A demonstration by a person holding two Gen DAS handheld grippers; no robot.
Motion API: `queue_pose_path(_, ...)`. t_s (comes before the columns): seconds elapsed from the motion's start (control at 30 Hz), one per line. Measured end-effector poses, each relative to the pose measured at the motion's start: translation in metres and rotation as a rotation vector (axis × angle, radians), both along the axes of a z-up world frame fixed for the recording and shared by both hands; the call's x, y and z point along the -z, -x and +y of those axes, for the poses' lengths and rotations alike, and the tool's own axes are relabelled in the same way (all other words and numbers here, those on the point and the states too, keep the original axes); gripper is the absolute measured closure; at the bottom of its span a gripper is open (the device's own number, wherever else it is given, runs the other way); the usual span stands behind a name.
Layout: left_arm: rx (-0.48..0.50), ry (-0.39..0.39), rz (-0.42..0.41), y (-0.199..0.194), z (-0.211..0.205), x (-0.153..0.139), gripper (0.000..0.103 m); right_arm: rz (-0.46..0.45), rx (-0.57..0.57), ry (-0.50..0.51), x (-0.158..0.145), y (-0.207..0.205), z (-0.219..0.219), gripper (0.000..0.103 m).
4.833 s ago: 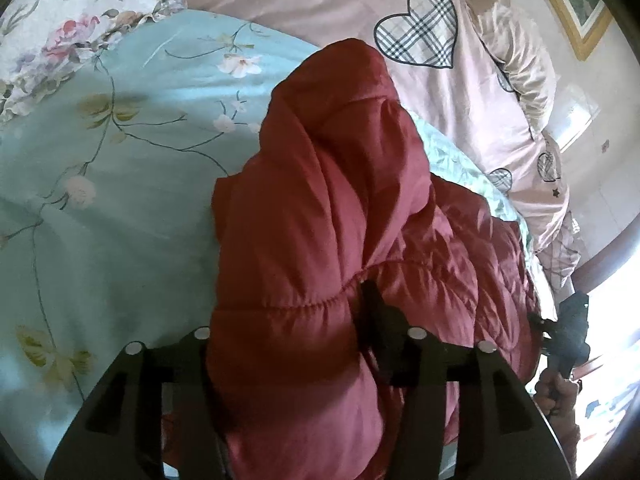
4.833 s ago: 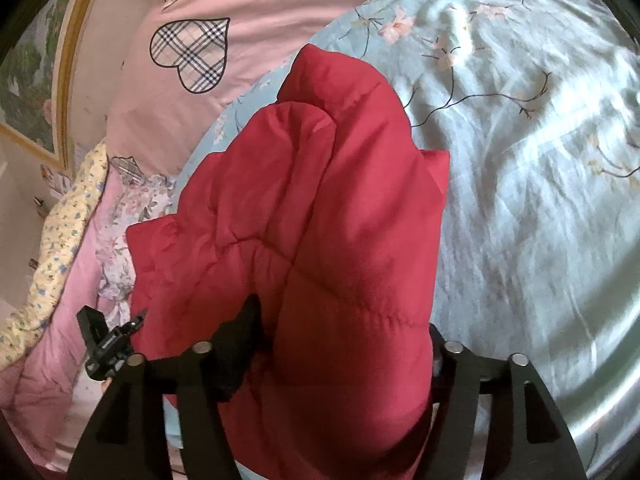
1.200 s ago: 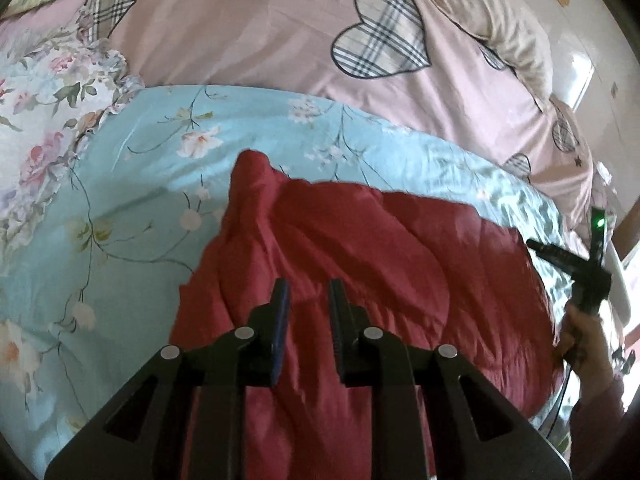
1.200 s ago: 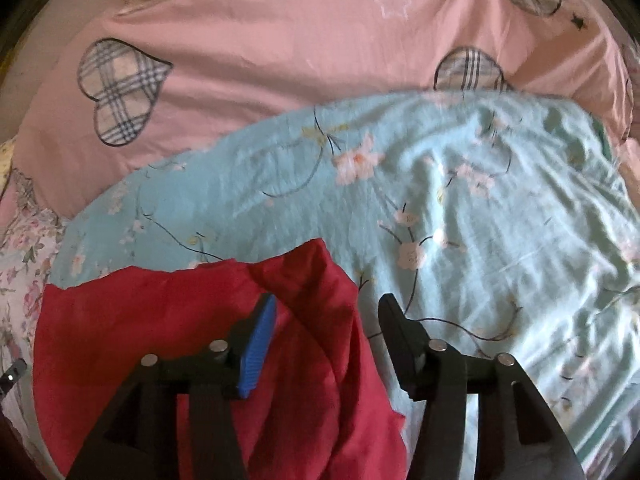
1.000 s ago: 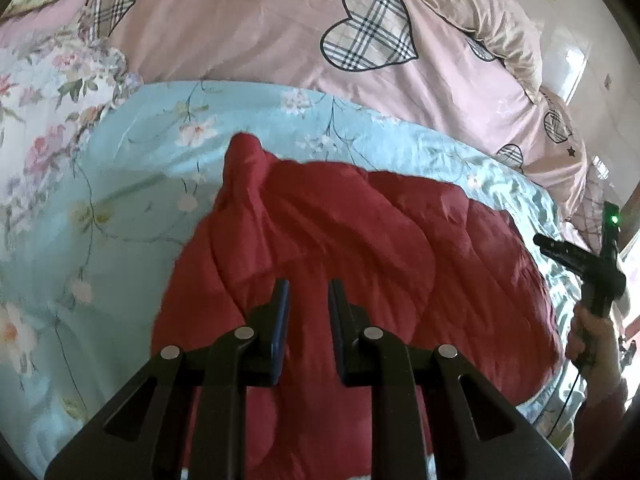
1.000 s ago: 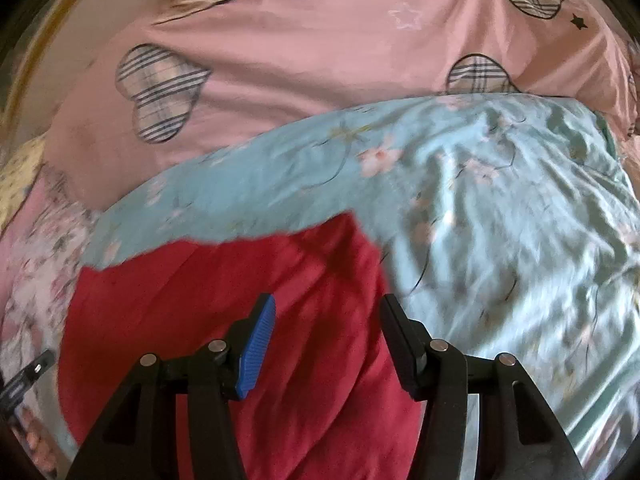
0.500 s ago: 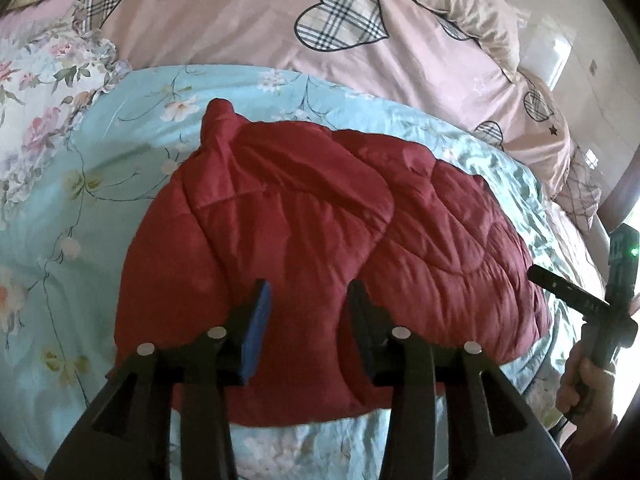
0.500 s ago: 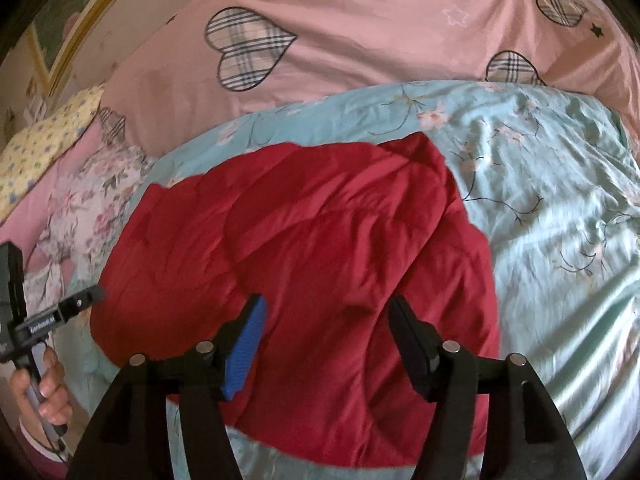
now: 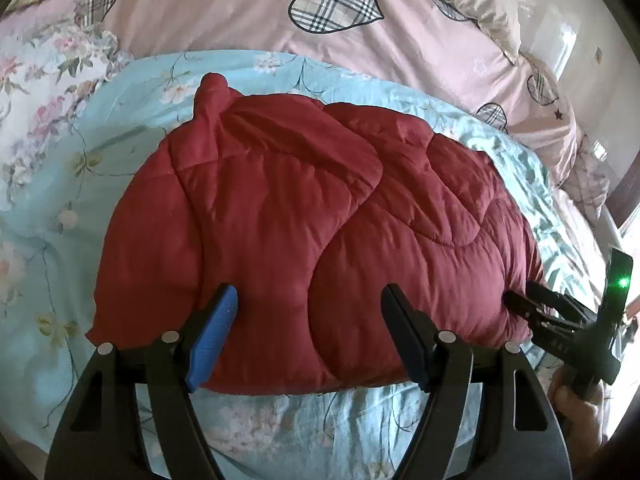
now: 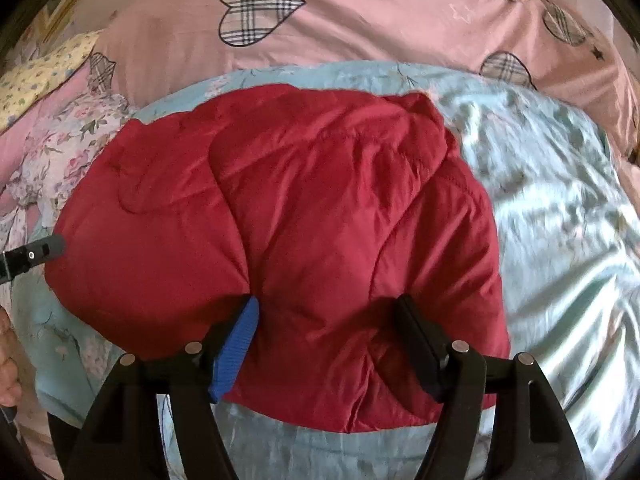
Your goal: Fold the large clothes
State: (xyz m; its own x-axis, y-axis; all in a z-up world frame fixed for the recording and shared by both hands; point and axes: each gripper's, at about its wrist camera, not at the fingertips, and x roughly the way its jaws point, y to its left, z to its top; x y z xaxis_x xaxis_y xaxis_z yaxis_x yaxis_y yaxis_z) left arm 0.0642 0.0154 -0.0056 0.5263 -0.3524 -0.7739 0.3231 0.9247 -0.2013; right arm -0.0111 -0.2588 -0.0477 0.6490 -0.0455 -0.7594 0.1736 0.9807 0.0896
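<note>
A red quilted puffer jacket (image 9: 304,216) lies folded in a broad bundle on the light blue floral bedspread (image 9: 52,200). It also shows in the right wrist view (image 10: 288,216). My left gripper (image 9: 310,320) is open and empty, held above the jacket's near edge. My right gripper (image 10: 326,328) is open and empty too, above the jacket's near right part. In the left wrist view the right gripper (image 9: 520,308) shows at the jacket's right edge. The left gripper's fingertip (image 10: 48,246) shows at the jacket's left edge in the right wrist view.
A pink duvet with plaid hearts (image 9: 332,4) covers the far side of the bed. A floral pillow (image 9: 32,76) lies at the left, a beige pillow (image 9: 480,12) at the far right. The bed's near edge lies just below the jacket.
Both grippers have let go of the jacket, opened wide and drawn back. The jacket, earlier held up, now lies flat and folded on the bedspread.
</note>
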Motion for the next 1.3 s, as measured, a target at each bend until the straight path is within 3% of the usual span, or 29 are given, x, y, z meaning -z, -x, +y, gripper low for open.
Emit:
queue_pose_path(0.2, -0.001, -0.111, 0.001, -0.007, -0.019, 0.014, 0.026, -0.017, 0.008, 0.014, 0.008, 0.004, 0.004, 0.032)
queue_pose_path(0.3, -0.004, -0.166, -0.022, -0.013, -0.029, 0.025, 0.019, -0.024, 0.0, 0.004, 0.009, 0.005, 0.002, 0.032)
queue_pose_path(0.43, -0.012, -0.197, -0.025, -0.02, -0.036, 0.036, 0.017, -0.035, -0.004, -0.017, 0.011, 0.007, -0.001, 0.032)
queue_pose_path(0.73, -0.021, -0.214, -0.023, -0.022, -0.039, 0.043, 0.016, -0.042, 0.0, -0.008, 0.011, 0.009, 0.003, 0.032)
queue_pose_path(1.03, -0.034, -0.205, -0.022, -0.021, -0.038, 0.044, 0.016, -0.083, -0.029, 0.012, -0.02, 0.004, 0.019, 0.03)
queue_pose_path(1.17, -0.034, -0.203, -0.03, -0.02, -0.038, 0.044, 0.016, -0.051, -0.02, 0.056, -0.012, -0.014, 0.02, 0.029)
queue_pose_path(1.3, -0.036, -0.208, -0.047, -0.019, -0.038, 0.044, 0.016, -0.037, 0.007, 0.018, 0.0, -0.025, 0.005, 0.025)
